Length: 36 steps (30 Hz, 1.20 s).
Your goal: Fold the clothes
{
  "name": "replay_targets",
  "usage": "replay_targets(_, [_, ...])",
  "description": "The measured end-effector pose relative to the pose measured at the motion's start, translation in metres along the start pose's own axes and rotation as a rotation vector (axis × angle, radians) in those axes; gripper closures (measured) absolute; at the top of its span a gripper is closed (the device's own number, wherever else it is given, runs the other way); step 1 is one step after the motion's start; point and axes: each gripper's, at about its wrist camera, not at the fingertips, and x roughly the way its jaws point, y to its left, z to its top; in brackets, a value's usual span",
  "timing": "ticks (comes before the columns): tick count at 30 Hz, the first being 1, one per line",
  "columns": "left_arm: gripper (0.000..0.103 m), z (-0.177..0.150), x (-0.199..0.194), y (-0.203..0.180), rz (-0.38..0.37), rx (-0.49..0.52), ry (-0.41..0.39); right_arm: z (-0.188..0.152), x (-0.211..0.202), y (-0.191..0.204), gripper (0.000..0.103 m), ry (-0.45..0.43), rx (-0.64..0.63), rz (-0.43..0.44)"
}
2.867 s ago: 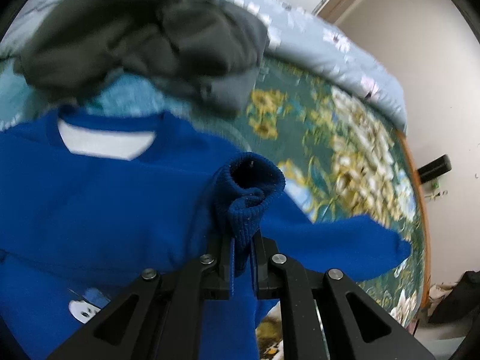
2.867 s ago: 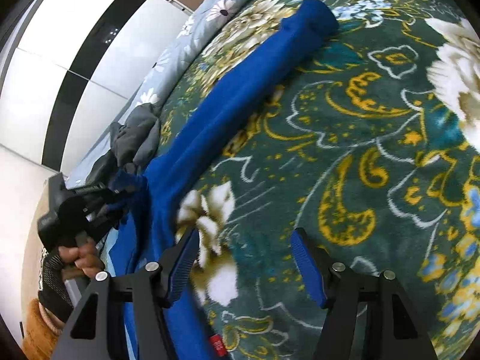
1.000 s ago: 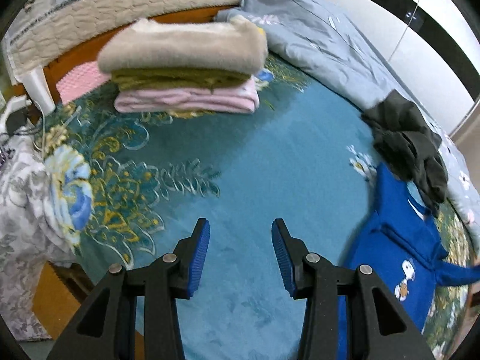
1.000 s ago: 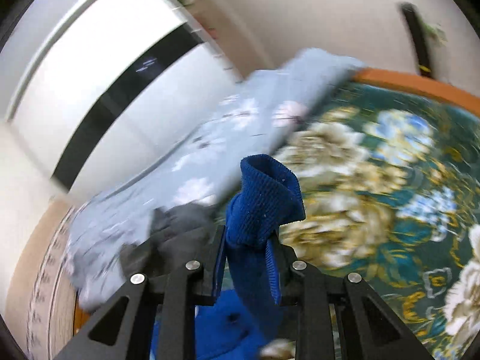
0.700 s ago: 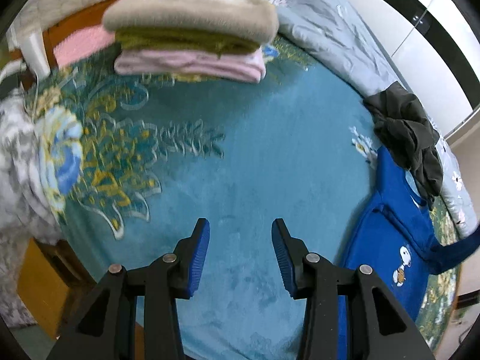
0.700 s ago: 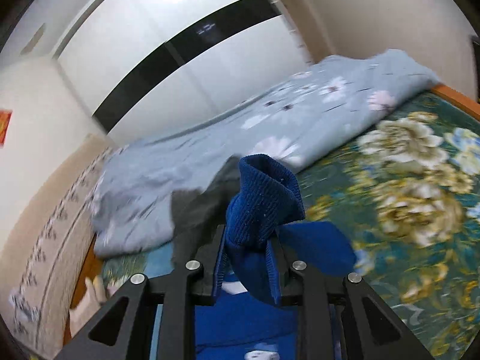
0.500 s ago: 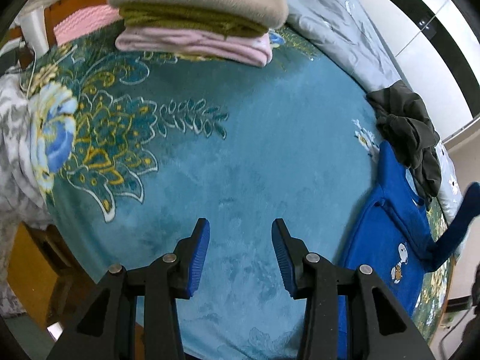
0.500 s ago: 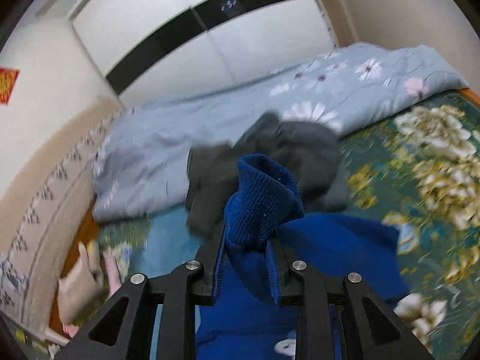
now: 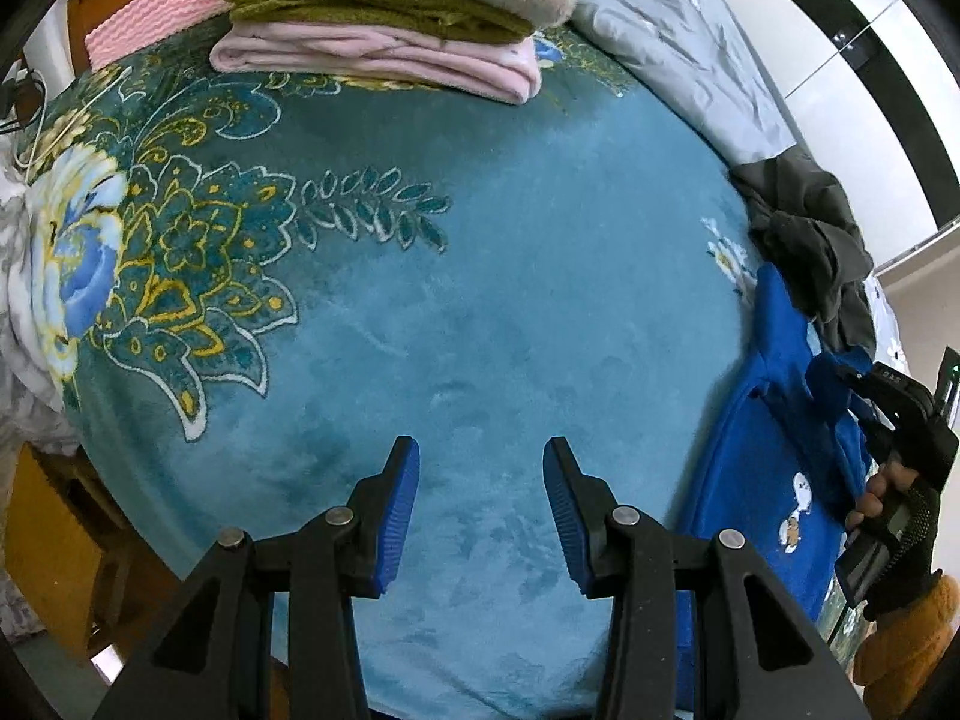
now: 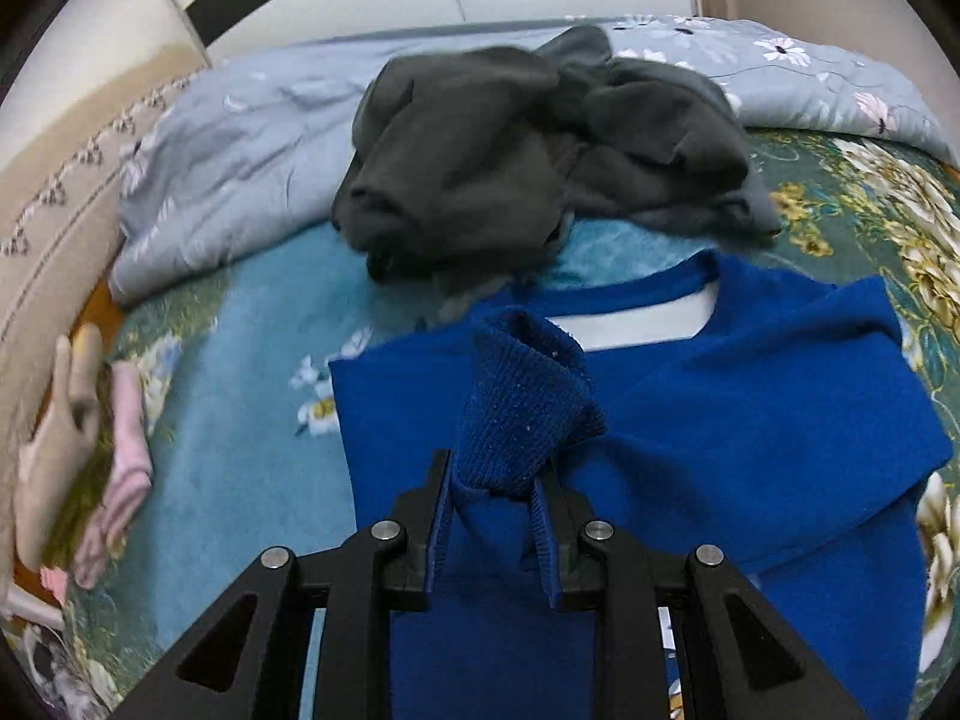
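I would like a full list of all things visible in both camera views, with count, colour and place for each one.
blue knitted sweater: one, blue with a white inner neck, lying flat on the blanket; its ribbed cuff is in the right claw.
dark grey crumpled garment: one, grey, beyond the sweater's collar.
stack of folded clothes: one stack, beige on olive on pink, at the far end of the bed.
teal floral plush blanket: one, teal with gold and white flowers, covering the bed.
pale blue flowered quilt: one, bunched along the bed's far side.
left claw: black with blue pads, open, empty, above the blanket.
right claw: black, shut on the cuff.
gloved hand: one, black glove, holding the right claw.
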Motion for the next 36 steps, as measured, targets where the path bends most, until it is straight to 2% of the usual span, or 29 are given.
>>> replay_targets(6, [0.059, -0.002, 0.006, -0.003, -0.001, 0.013, 0.019, -0.015, 0.011, 0.015, 0.074, 0.034, -0.044, 0.017])
replay_targets(9, [0.059, -0.005, 0.009, -0.01, -0.011, 0.028, 0.037, -0.02, 0.009, 0.03, 0.074, 0.023, -0.112, 0.025])
replay_targets(13, [0.059, -0.008, 0.01, -0.018, -0.014, 0.049, 0.044, -0.028, 0.018, 0.046, 0.07, 0.073, -0.19, 0.069])
replay_targets(14, [0.059, -0.009, 0.01, -0.02, -0.015, 0.052, 0.045, -0.03, 0.019, 0.049, 0.067, 0.084, -0.203, 0.089])
replay_targets(16, [0.059, -0.009, 0.01, -0.024, -0.017, 0.06, 0.047, -0.034, 0.02, 0.052, 0.046, 0.102, -0.221, 0.138])
replay_targets(19, [0.059, -0.009, 0.009, -0.03, -0.02, 0.078, 0.044, -0.034, 0.013, 0.046, 0.043, 0.11, -0.208, 0.238])
replay_targets(21, [0.059, -0.007, 0.007, -0.034, -0.031, 0.092, 0.039, -0.029, 0.004, 0.033, 0.043, 0.104, -0.184, 0.281])
replay_targets(26, [0.059, 0.006, 0.013, -0.07, -0.101, 0.161, 0.037, 0.002, -0.027, -0.034, 0.043, 0.029, -0.117, 0.193])
replay_targets(29, [0.059, 0.021, 0.023, -0.113, -0.209, 0.211, 0.046, 0.02, -0.043, -0.086, 0.043, 0.006, -0.056, 0.089])
replay_targets(33, [0.054, 0.043, 0.052, -0.182, -0.365, 0.252, 0.096, 0.026, -0.056, -0.145, 0.043, 0.004, 0.065, 0.021])
replay_targets(35, [0.053, 0.049, 0.069, -0.21, -0.401, 0.25, 0.132, 0.021, -0.059, -0.168, 0.043, 0.016, 0.117, 0.004])
replay_targets(36, [0.049, 0.05, 0.078, -0.224, -0.412, 0.252, 0.149, 0.019, -0.059, -0.176, 0.043, 0.022, 0.129, 0.002])
